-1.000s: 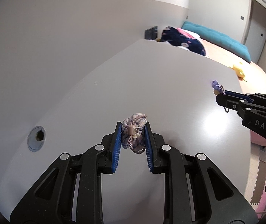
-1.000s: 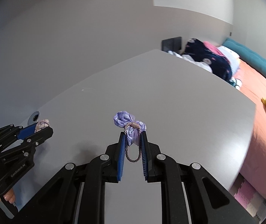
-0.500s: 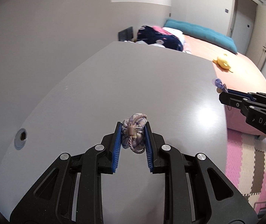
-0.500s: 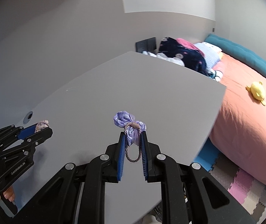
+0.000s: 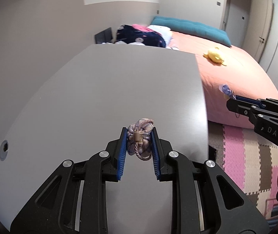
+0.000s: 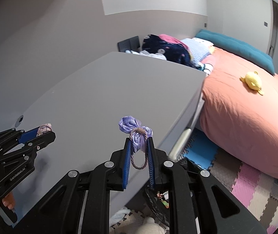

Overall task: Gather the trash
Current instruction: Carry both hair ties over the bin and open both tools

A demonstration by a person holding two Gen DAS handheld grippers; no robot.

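Observation:
My left gripper point(image 5: 139, 131) is shut on a small checked pink-and-lilac cloth bundle point(image 5: 140, 136) tied with a cord, held above the grey table point(image 5: 119, 87) near its right edge. My right gripper point(image 6: 139, 139) is shut on a lilac cloth bundle point(image 6: 136, 131) with a cord loop hanging between the pads, just at the table's point(image 6: 100, 97) edge. Each gripper shows in the other's view: the right gripper point(image 5: 234, 99) past the table's edge, the left gripper point(image 6: 47, 131) over the table. Beneath the right gripper lies a black bag point(image 6: 187, 167) with scraps in it.
An orange-covered bed point(image 5: 236, 68) with a yellow plush toy point(image 5: 215, 55) stands beyond the table. Pink and beige foam mats point(image 5: 246, 156) cover the floor. A cable hole point(image 5: 4, 149) sits at the table's left. Dark bedding point(image 6: 168, 46) is piled behind the table's far corner.
Both grippers have travelled toward the table's right edge with their bundles still held. The right one now reaches the edge, and the floor, mats and black bag have come into view.

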